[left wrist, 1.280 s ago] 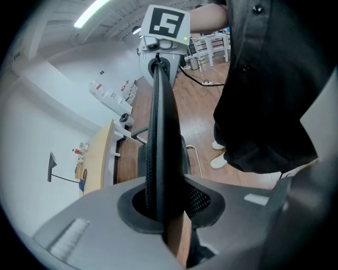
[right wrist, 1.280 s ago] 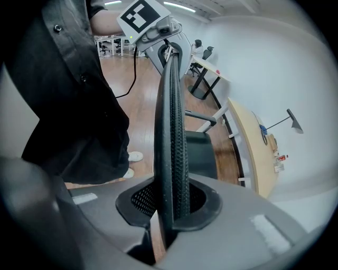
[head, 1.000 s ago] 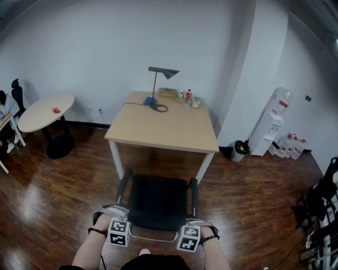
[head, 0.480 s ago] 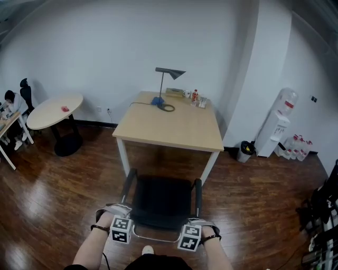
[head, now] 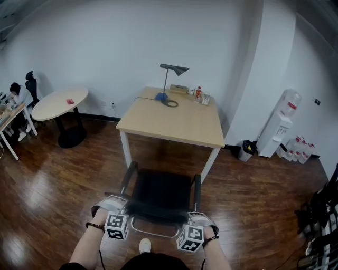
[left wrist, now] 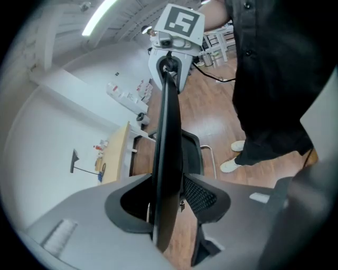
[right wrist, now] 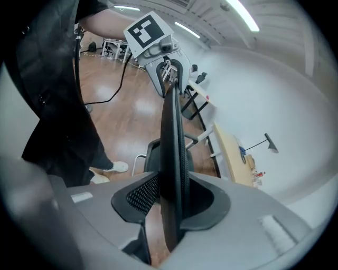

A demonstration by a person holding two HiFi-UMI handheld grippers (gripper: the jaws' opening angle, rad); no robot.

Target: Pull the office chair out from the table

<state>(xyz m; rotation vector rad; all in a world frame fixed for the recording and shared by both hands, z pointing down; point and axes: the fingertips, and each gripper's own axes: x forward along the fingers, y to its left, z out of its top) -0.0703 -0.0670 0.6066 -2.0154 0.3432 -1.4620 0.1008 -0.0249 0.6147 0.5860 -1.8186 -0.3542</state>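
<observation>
Head view shows one office chair [head: 158, 194], one square table [head: 177, 122], one round table [head: 55, 103].

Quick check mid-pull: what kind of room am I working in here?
Most likely an office: a table with a desk lamp, a water dispenser by the wall, and a black office chair.

Lighting the room evenly but rather dimly from ceiling strip lamps [left wrist: 99, 16]. Glaring in pale patches off the glossy wood floor [head: 37, 198]. Bending walls [head: 105, 47] and blackening corners with fisheye distortion. Blurring the chair back [left wrist: 166, 158] nearest the lens in both gripper views.
</observation>
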